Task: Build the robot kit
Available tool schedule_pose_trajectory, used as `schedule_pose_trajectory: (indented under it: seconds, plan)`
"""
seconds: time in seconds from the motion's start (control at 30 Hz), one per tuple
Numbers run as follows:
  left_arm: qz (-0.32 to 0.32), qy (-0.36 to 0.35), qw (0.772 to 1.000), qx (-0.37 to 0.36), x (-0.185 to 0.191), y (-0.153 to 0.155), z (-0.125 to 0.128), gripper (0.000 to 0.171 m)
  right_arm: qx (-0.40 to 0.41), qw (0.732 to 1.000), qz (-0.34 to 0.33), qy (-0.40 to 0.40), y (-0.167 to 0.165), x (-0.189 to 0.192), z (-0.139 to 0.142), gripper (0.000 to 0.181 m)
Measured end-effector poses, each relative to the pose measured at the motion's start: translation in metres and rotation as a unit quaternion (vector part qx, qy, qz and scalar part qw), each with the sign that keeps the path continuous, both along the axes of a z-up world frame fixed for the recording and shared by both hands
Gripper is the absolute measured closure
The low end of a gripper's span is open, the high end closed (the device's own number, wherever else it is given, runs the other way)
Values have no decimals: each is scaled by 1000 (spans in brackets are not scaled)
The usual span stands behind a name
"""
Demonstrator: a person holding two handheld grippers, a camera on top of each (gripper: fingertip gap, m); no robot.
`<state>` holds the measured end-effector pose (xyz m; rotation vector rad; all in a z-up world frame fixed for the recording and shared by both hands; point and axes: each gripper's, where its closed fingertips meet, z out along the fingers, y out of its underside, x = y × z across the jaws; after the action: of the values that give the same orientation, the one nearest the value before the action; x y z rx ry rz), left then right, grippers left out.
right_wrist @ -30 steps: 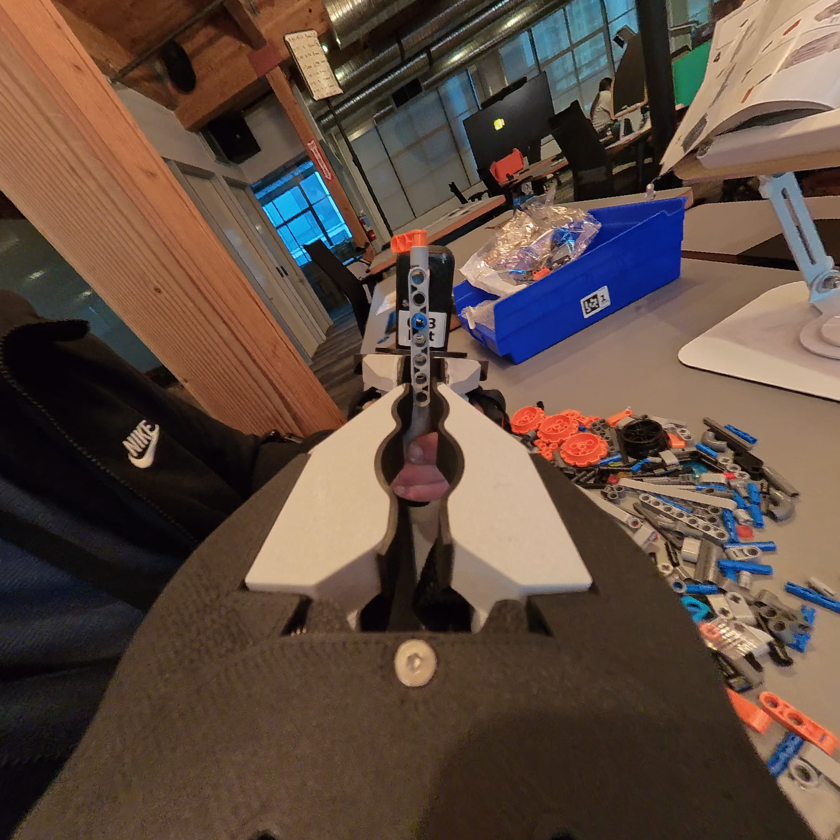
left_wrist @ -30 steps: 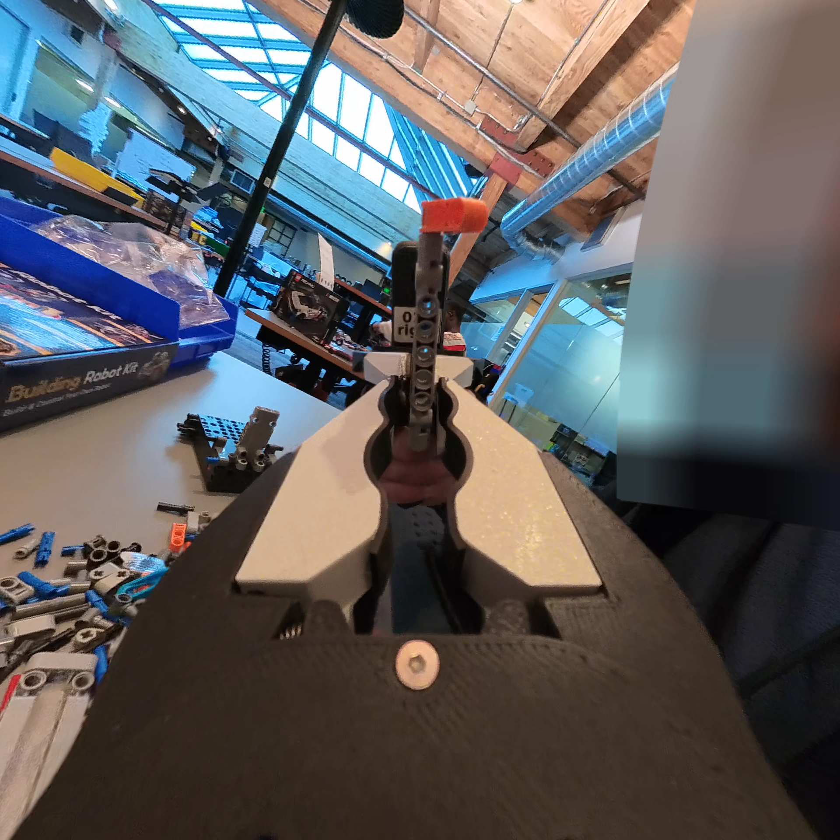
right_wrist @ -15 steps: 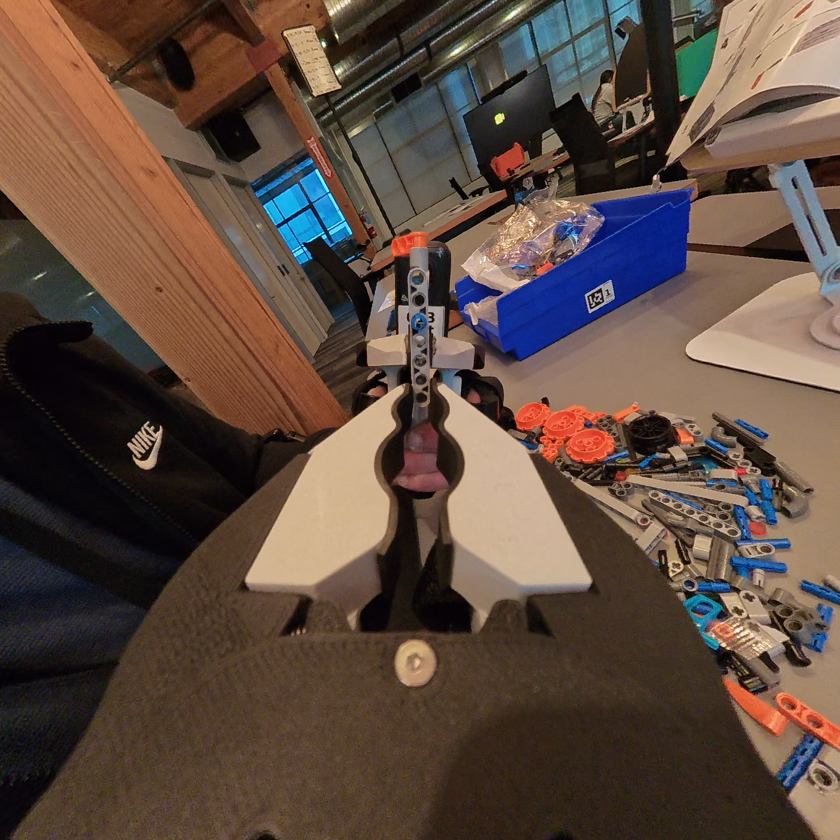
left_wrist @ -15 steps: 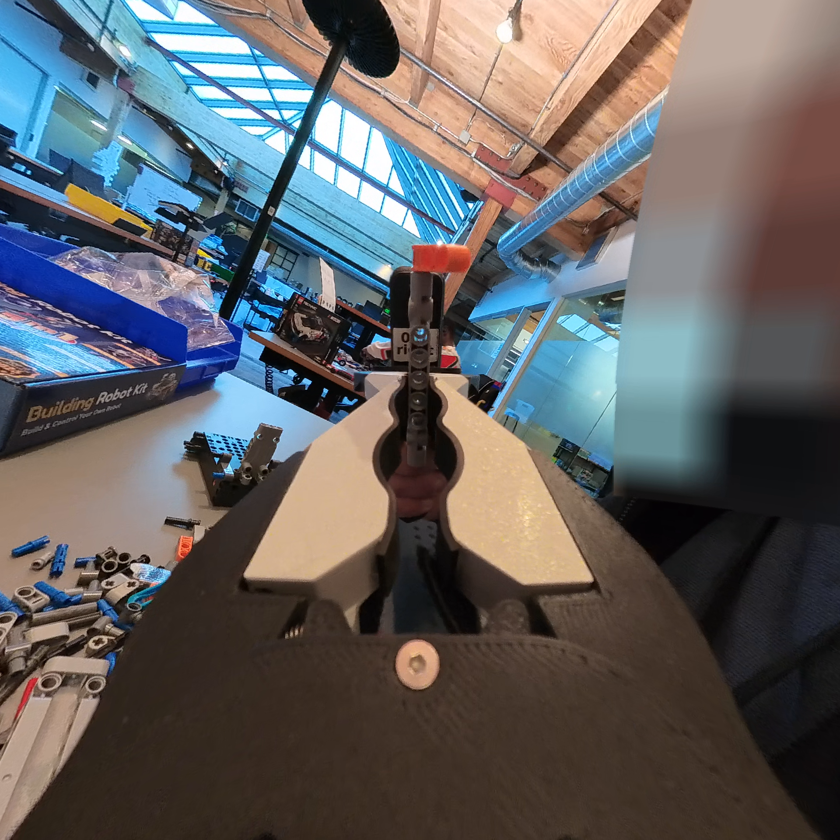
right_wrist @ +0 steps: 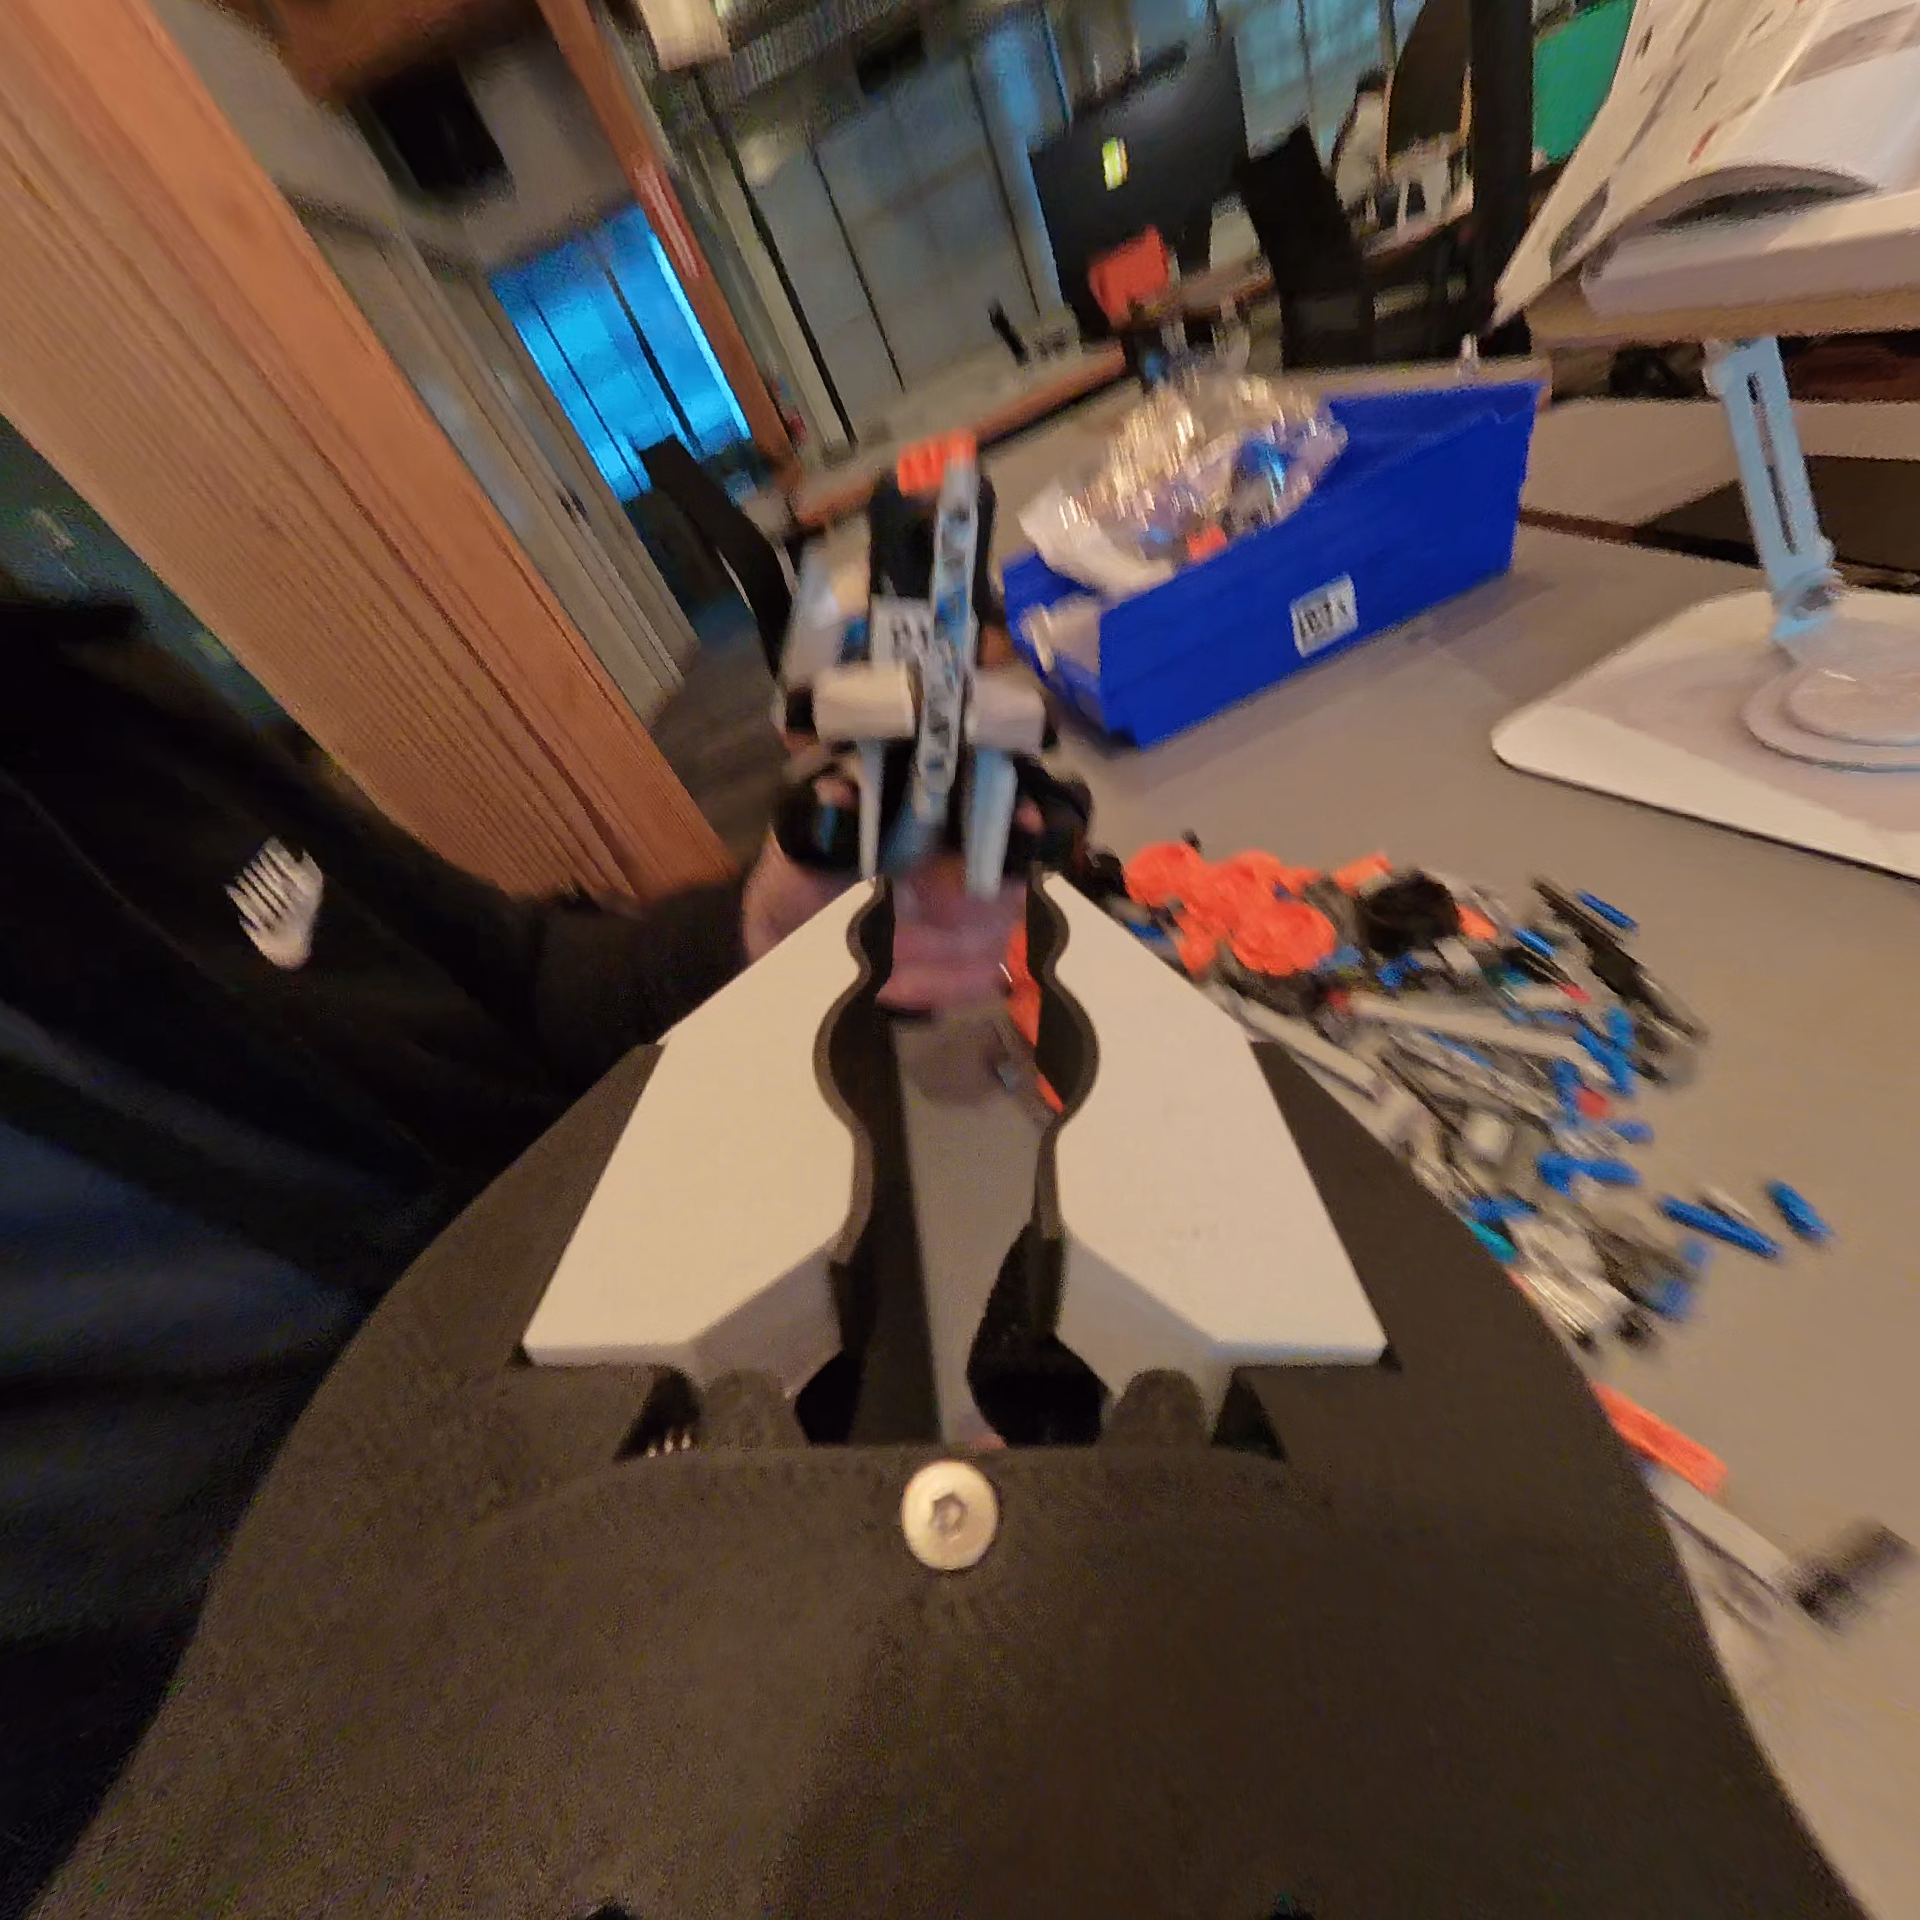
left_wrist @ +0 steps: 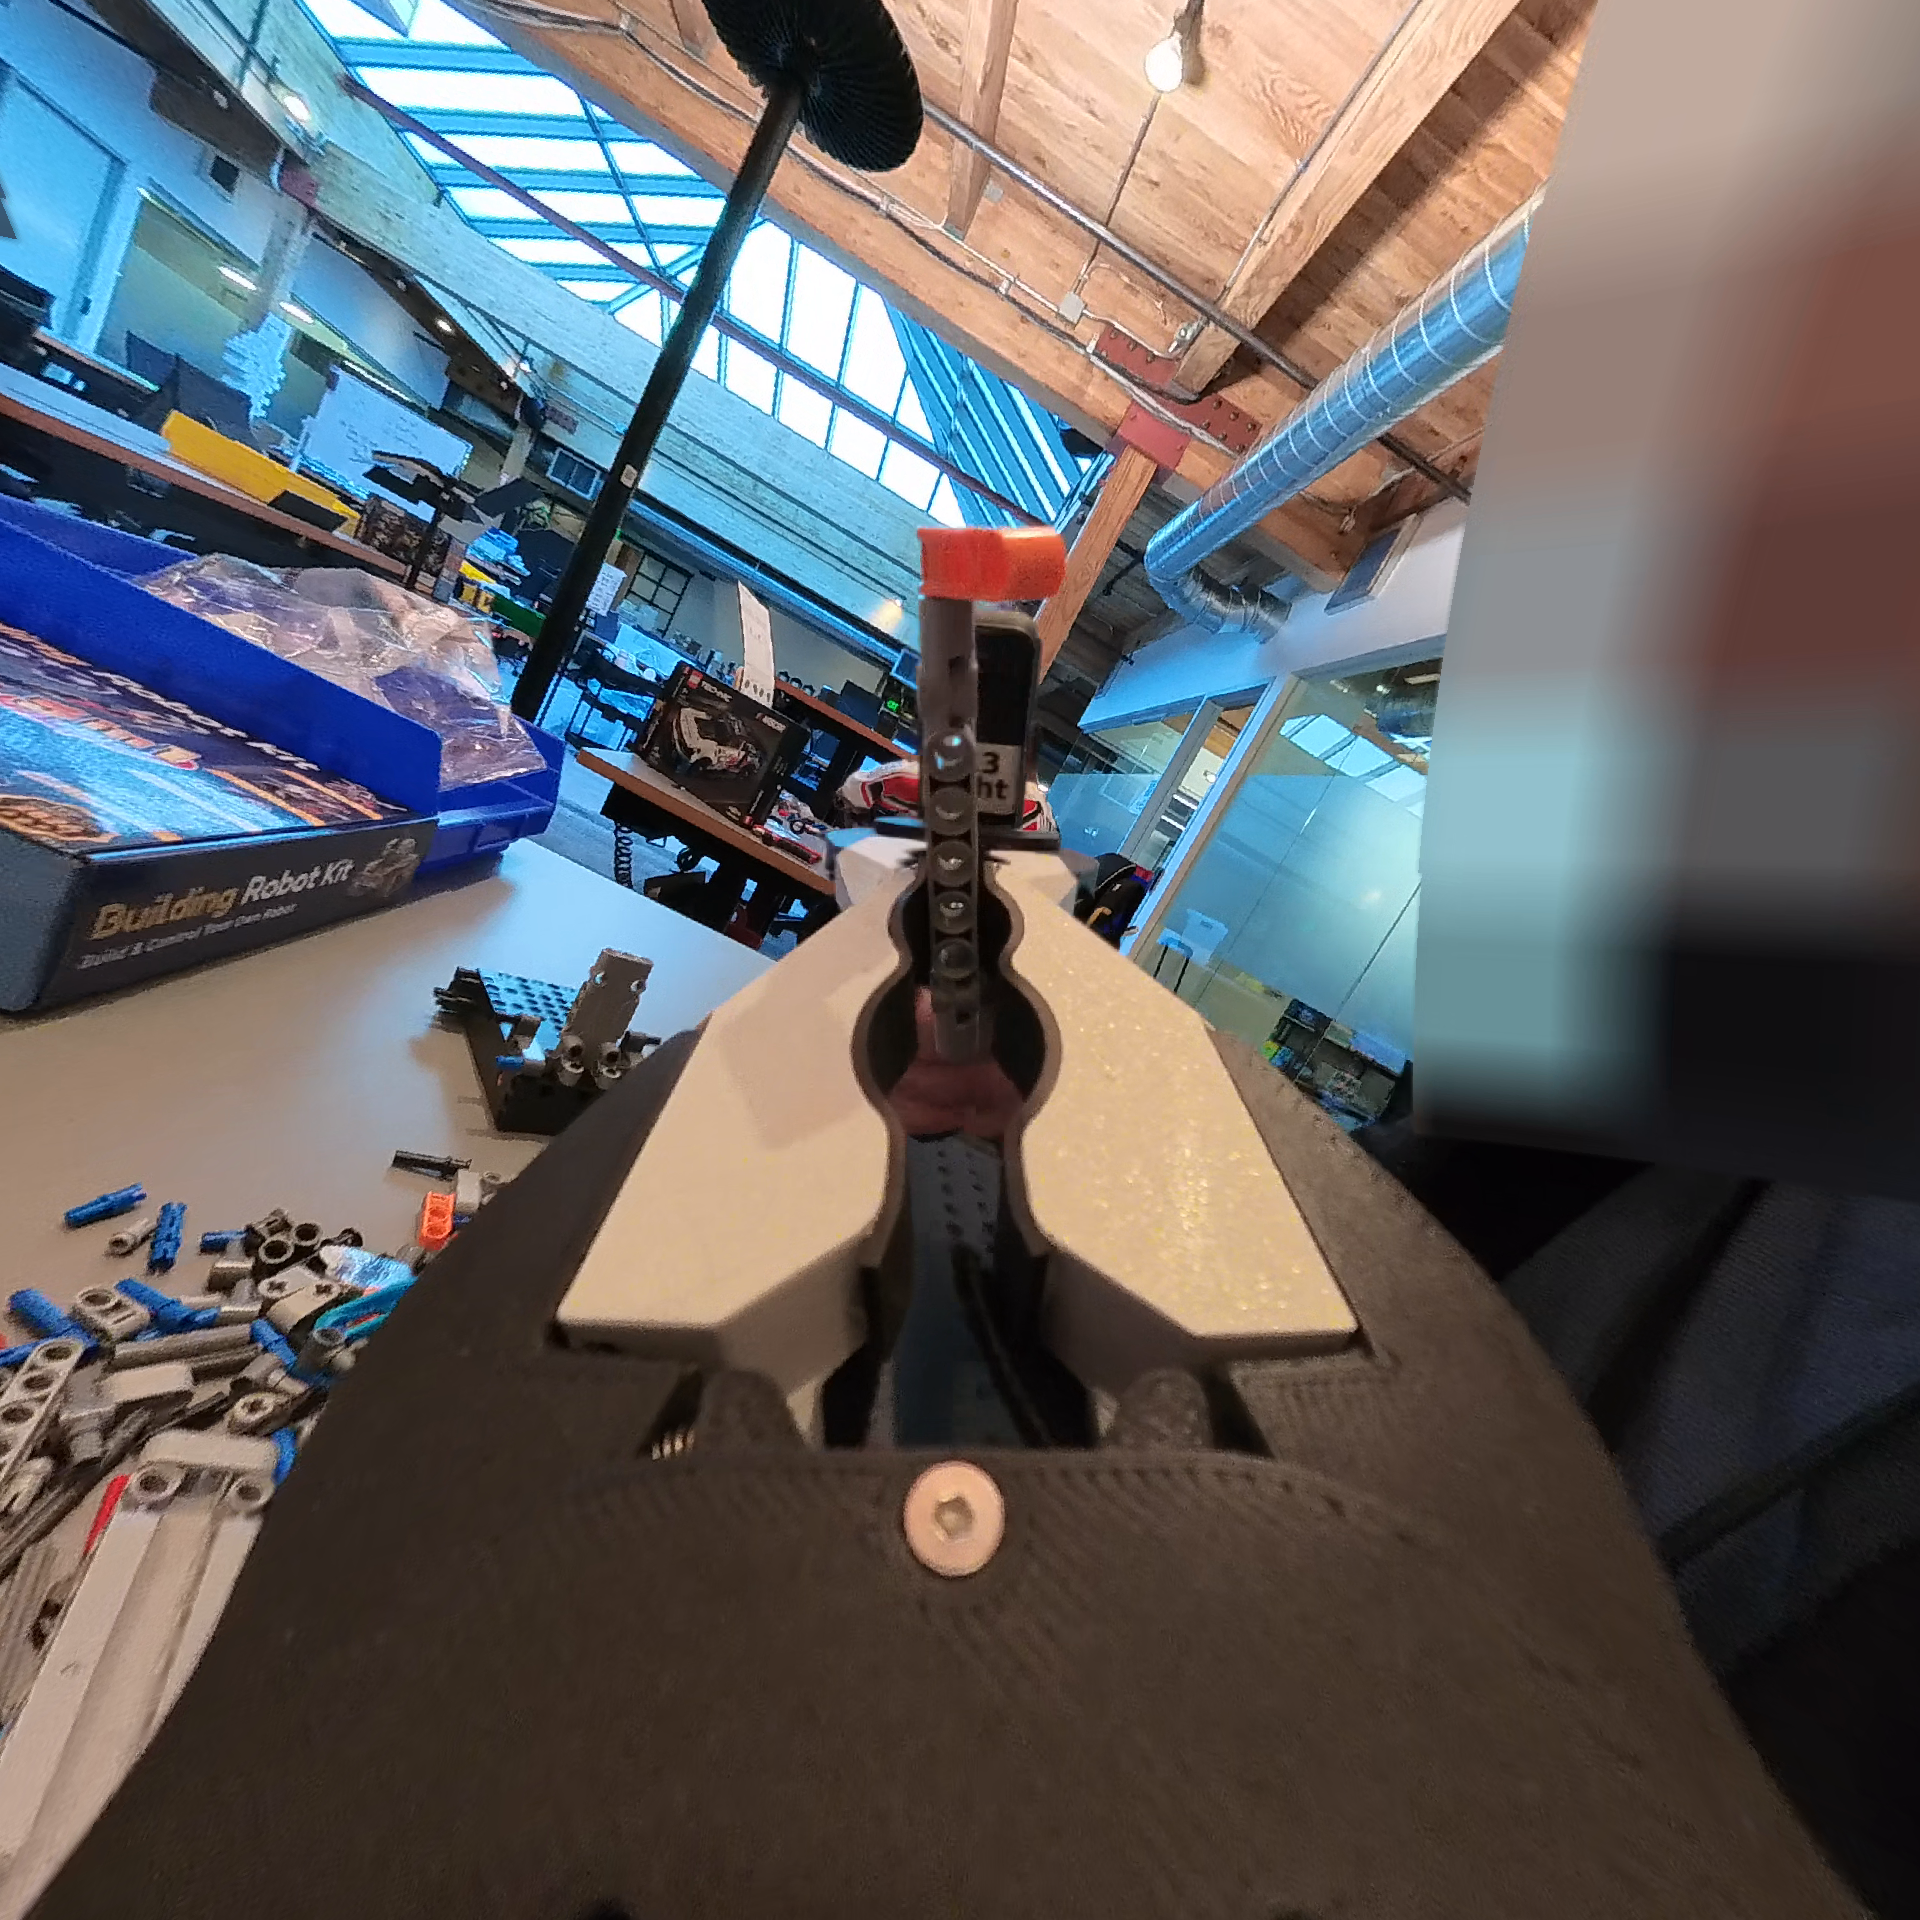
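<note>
My left gripper (left_wrist: 956,935) is shut on a grey beam with holes (left_wrist: 951,831), which stands upright with an orange piece (left_wrist: 990,562) on its top end. The right gripper's black body (left_wrist: 1006,675) shows just behind the beam. The right wrist view is motion-blurred. In it my right gripper (right_wrist: 956,904) is open and empty, and its jaws stand apart. It sits a little back from the beam (right_wrist: 951,582), which the left gripper (right_wrist: 930,831) holds in front of it. A hand shows through the gap.
Loose grey, blue and black parts lie in a pile (right_wrist: 1455,1039), which the left wrist view (left_wrist: 156,1340) also shows, with orange gears (right_wrist: 1226,914) beside it. There is a blue bin with plastic bags (right_wrist: 1351,582), a kit box (left_wrist: 208,831), a small black assembly (left_wrist: 551,1039) and a white book stand base (right_wrist: 1714,727). My right fingertips sit around 4 cm from my left ones.
My right gripper has opened, let go of the beam and drawn back from it. My left gripper still grips the beam.
</note>
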<state>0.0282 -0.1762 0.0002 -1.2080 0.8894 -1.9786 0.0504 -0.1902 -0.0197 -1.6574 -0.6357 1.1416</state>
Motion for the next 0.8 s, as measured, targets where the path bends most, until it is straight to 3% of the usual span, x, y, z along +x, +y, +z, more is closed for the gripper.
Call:
schedule_pose_trajectory:
  seconds: [0.13, 0.3, 0.6, 0.67, 0.8]
  plan:
    - [18, 29, 999, 2, -8, 6, -13, 167, 31, 975, -9, -218, -12, 30, -63, 161]
    - [13, 50, 999, -13, -4, 8, -24, 166, 1, 936, 85, -342, -37, 27, -133, 163]
    - [-3, 63, 997, -35, 2, 8, -34, 167, -13, 905, 135, -403, -42, 27, -174, 166]
    - [-6, 64, 997, -37, 3, 7, -35, 167, -13, 907, 140, -396, -43, 25, -175, 177]
    - [-11, 67, 997, -45, 5, 7, -38, 167, -21, 919, 130, -371, -41, 21, -173, 178]
